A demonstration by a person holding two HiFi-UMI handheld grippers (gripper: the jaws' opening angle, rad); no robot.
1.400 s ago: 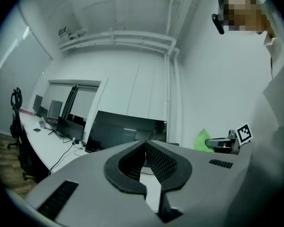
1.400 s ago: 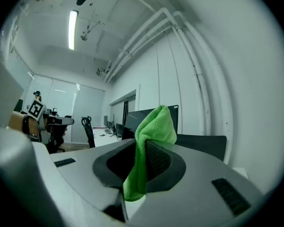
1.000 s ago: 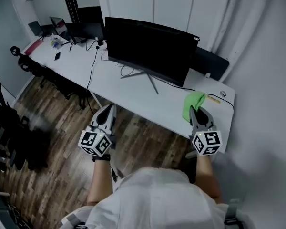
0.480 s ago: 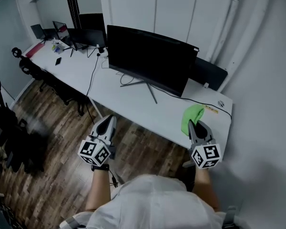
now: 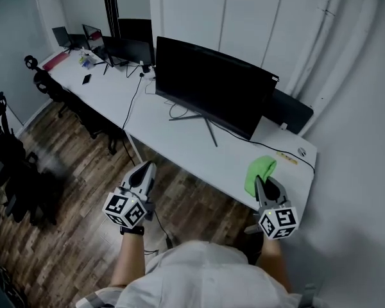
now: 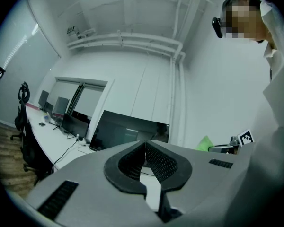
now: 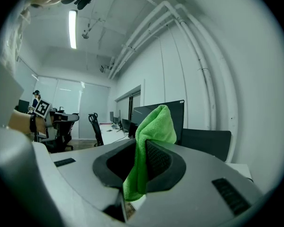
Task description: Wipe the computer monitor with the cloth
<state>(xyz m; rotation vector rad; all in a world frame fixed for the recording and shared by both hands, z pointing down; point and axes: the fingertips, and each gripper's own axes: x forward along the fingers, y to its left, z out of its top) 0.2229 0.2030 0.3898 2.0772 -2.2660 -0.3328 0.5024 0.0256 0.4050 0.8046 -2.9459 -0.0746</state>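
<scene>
Step in hand: cloth gripped, approach to the screen not yet begun.

Right claw [image 5: 264, 183] is clamped on the folded green microfibre cloth [image 5: 260, 172], which stands up from between its pads above the near right end of the long white counter [image 5: 179, 147]. Left claw [image 5: 145, 170] is closed on nothing (it hangs over the wooden floor, off the counter edge).

The wide black computer monitor [image 5: 212, 85] stands well apart, at the counter's back.

Next move, as judged: carry the cloth forward and left, then lay it flat against the screen.

In the way: only the monitor's thin metal stand [image 5: 210, 130], below the screen. Black office chairs [image 5: 48, 85] are far left.
</scene>
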